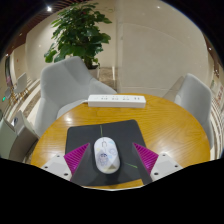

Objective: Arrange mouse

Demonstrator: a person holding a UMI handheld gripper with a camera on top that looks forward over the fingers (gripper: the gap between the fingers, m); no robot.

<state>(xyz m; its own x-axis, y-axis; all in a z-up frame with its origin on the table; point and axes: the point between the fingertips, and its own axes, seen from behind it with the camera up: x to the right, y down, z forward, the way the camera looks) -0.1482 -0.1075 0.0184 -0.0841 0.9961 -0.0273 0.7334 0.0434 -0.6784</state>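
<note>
We look along the gripper (107, 158) onto a round wooden counter (170, 130) with a warm orange-brown top. A dark grey mouse pad (105, 138) lies on it, and on the near part of that pad rests the white mouse (106, 155), lengthwise between our fingers. The fingers stand open, the left pad (78, 155) and the right pad (149, 155) each showing a clear gap from the mouse's sides, so the mouse sits on the pad by its own weight and we grip nothing. Beyond the mouse pad, toward the far rim of the counter, lies a white power strip (117, 100), set crosswise and apart from the pad. Two pale grey chairs are drawn up at the far side, one beyond our left finger (65, 85) and one beyond our right (190, 95). Behind the left chair a large green potted plant (80, 35) rises against a light beige wall (150, 40). A small bright ceiling light (49, 9) shows high above the plant.
</note>
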